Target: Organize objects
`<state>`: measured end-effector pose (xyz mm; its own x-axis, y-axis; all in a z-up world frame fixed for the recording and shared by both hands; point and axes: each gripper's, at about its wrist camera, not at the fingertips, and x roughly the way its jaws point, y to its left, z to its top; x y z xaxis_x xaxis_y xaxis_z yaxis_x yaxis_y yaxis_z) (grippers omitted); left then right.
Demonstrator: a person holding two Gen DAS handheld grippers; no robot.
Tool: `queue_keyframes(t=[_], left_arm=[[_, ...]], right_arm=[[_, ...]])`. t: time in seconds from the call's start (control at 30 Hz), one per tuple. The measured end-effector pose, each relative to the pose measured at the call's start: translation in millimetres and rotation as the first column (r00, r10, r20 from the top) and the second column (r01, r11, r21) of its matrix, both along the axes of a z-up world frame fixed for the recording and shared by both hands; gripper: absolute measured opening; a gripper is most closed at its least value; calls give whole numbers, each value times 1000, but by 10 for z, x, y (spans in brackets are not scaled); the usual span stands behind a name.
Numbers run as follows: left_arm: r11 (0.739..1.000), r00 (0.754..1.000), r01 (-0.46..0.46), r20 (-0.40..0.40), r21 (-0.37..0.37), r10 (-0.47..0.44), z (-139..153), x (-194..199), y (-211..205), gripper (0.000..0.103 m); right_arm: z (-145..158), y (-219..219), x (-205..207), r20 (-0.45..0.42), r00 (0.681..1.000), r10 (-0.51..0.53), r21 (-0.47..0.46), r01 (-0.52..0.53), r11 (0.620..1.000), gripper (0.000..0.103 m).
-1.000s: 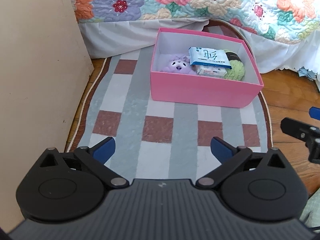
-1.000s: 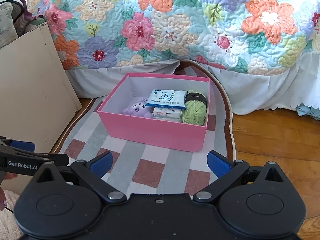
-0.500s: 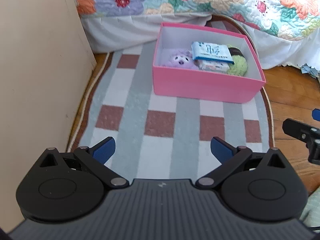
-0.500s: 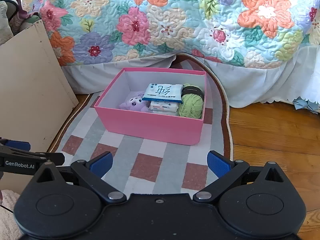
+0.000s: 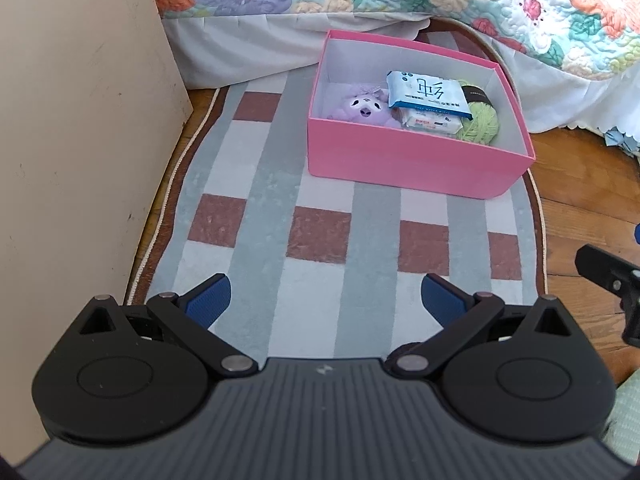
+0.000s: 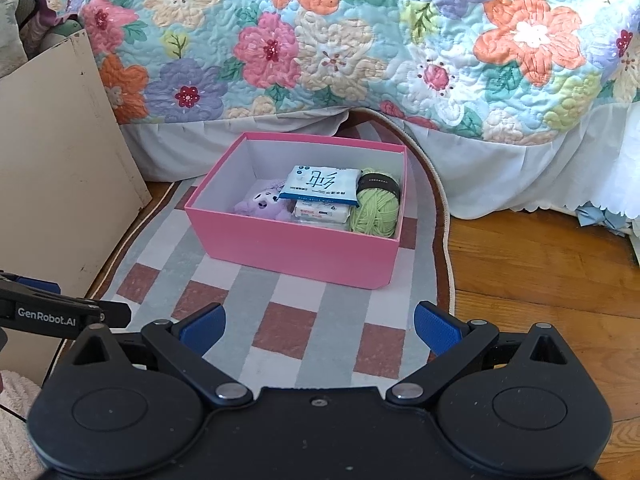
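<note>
A pink box (image 5: 416, 168) stands on the checked rug, also seen in the right wrist view (image 6: 296, 248). Inside lie a purple plush toy (image 5: 362, 107), a blue-and-white tissue pack (image 5: 426, 92) resting on a smaller white wipes pack (image 5: 430, 124), and a green yarn ball (image 5: 480, 120). The same items show in the right wrist view: plush (image 6: 262, 204), tissue pack (image 6: 320, 184), yarn (image 6: 376, 210). My left gripper (image 5: 326, 300) is open and empty, held above the rug short of the box. My right gripper (image 6: 320, 324) is open and empty, also short of the box.
A beige cabinet panel (image 5: 80, 120) stands along the left of the rug (image 5: 260, 208). A bed with a floral quilt (image 6: 360, 40) and white skirt lies behind the box. Wooden floor (image 6: 540, 272) lies to the right. The other gripper's tip shows at each view's edge.
Both grippers have drawn back and up from the box, which now looks smaller and farther. Both stay open and empty. The box contents have not moved.
</note>
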<state>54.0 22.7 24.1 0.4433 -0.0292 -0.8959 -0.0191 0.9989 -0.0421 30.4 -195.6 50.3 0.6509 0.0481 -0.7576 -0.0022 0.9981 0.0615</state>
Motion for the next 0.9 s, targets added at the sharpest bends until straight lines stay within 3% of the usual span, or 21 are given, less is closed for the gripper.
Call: queue_keyframes(t=[0.9], left_arm=[[999, 1000, 14, -16, 32, -14, -4, 3, -13, 103]], right_arm=[[-18, 24, 6, -18, 1000, -8, -17, 8, 1000, 102]])
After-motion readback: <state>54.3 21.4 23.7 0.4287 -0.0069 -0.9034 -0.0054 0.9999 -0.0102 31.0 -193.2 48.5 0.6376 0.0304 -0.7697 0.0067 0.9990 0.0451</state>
